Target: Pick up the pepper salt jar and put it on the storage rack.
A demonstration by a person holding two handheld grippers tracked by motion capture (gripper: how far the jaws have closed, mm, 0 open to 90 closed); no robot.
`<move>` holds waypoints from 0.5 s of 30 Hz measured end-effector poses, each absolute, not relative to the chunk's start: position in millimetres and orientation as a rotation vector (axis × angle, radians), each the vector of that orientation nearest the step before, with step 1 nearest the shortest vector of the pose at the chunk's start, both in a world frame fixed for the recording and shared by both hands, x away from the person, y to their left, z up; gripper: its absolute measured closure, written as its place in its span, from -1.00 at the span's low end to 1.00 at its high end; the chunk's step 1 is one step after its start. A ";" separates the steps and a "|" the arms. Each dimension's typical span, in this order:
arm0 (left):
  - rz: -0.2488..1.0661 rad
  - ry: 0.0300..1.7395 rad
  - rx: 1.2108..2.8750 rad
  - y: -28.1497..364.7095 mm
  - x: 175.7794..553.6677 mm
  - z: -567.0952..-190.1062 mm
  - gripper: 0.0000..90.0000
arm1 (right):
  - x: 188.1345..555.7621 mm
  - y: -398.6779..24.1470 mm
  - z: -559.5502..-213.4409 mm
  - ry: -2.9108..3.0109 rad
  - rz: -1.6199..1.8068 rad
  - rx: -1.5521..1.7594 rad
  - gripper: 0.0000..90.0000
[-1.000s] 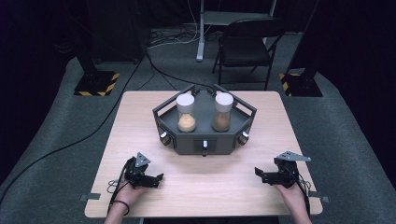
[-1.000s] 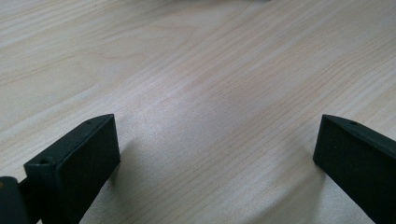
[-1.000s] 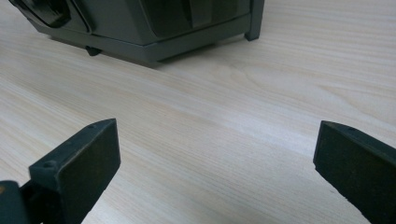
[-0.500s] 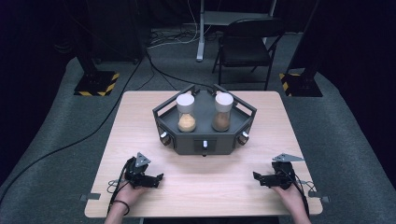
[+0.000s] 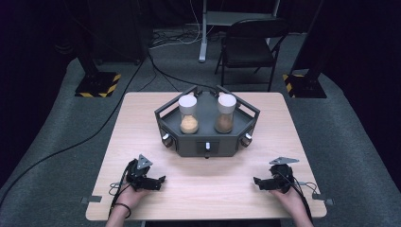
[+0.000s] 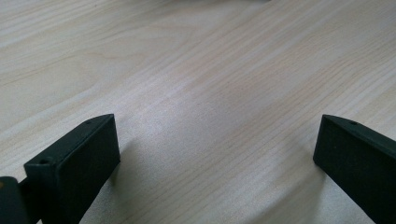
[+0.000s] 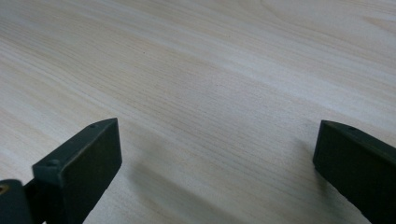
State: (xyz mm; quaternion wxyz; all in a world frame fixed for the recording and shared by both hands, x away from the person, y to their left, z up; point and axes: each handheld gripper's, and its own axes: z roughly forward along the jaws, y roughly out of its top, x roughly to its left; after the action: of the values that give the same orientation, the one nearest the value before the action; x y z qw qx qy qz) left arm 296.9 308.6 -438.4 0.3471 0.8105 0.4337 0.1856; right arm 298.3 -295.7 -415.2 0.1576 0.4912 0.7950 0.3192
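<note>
Grippers, left [image 5: 160, 181] and right [image 5: 257, 181], fingers apart, near jar tray [image 5: 207, 142].

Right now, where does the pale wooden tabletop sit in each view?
High view: pale wooden tabletop centre frame, carrying the dark hexagonal tray.
Left gripper view: its bare wood lies behind the open left claw.
Right gripper view: likewise behind the open right claw.
Shared landmark: the straight wood grain.
</note>
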 end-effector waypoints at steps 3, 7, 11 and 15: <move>0.482 1.125 2.102 308.6 296.8 -438.5 -0.99 | 294.5 -285.8 -417.4 2.279 0.848 1.328 -1.00; 0.482 1.125 2.101 308.6 296.8 -438.5 -0.99 | 287.9 -287.9 -424.5 2.243 0.889 1.319 -1.00; 0.481 1.126 2.101 308.6 296.8 -438.5 -0.99 | 284.5 -290.8 -428.7 2.229 0.914 1.304 -1.00; 0.482 1.127 2.101 308.4 296.6 -438.5 -0.99 | 284.1 -290.7 -430.2 2.222 0.923 1.302 -1.00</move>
State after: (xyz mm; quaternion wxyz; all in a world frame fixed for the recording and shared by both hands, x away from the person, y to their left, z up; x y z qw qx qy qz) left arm 296.6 308.4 -438.5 0.3472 0.8100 0.4344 0.1860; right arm 284.1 -290.7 -430.2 0.2014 0.4661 0.7956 0.3306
